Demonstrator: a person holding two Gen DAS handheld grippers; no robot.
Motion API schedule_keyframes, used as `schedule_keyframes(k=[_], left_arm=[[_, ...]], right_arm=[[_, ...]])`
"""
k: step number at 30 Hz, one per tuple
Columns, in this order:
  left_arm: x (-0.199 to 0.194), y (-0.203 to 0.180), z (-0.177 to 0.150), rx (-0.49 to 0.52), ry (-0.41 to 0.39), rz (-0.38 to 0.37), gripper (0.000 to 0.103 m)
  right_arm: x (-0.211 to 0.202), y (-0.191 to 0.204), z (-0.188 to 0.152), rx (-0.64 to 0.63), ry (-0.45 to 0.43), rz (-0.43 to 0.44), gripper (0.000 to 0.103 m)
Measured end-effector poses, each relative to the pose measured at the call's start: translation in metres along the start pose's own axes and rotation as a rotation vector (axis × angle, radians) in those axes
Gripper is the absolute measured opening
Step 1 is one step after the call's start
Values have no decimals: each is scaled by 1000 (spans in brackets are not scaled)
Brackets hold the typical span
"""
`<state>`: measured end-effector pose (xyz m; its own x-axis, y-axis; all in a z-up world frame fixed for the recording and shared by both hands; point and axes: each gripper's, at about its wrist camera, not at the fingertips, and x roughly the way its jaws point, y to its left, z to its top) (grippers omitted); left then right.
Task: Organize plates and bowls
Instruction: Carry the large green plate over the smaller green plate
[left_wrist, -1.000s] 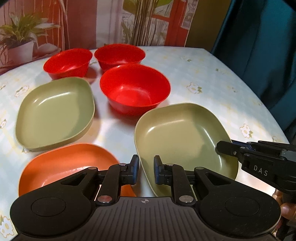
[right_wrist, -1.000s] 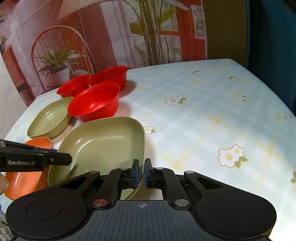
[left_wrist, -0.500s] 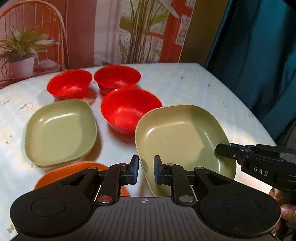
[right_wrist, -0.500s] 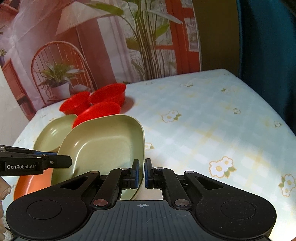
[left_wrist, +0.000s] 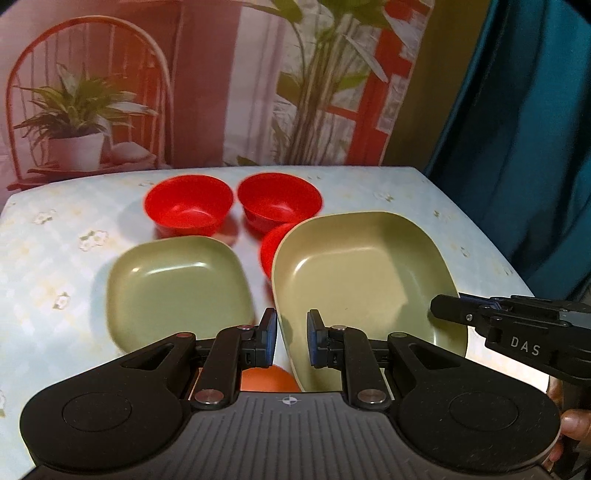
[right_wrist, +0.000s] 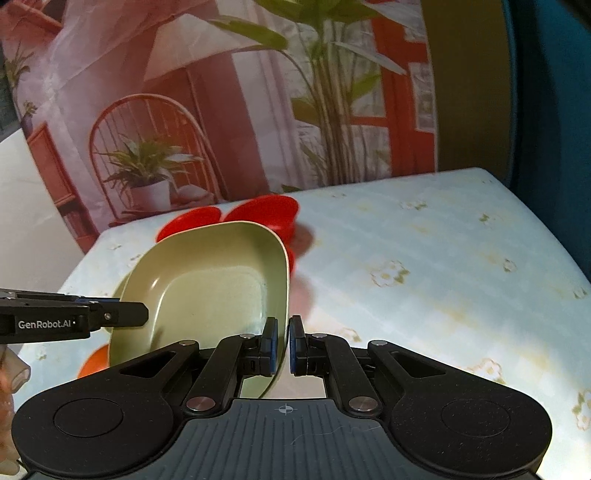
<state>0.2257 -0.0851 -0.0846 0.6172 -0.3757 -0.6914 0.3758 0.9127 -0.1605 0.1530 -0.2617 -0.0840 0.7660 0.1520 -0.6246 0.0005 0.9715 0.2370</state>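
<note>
Plate (left_wrist: 365, 273), olive green with rounded corners and glossy, pinched at its rim by both claws, left (left_wrist: 291, 341) and right (right_wrist: 283, 345)

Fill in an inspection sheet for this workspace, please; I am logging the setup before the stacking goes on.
Surface: table under a pale checked cloth with flowers.
Job's things: large green plate held up off the table, tilted; second green plate lying flat; two red bowls at the back, a third red bowl partly hidden behind the held plate; orange plate mostly hidden below.
Clutter: nothing seen.
Grippers: left gripper jaws on the held plate's near rim; right gripper jaws shut on its right rim.
Cables: nothing seen.
Surroundings: printed backdrop with chair and plants; teal curtain on the right.
</note>
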Motion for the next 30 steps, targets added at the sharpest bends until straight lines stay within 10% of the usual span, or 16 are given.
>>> schedule_keyframes(k=[30], left_arm=[[-22,127,63,-146,-96,159,18]], right_arm=[[105,128,101,-124,28,159,7]])
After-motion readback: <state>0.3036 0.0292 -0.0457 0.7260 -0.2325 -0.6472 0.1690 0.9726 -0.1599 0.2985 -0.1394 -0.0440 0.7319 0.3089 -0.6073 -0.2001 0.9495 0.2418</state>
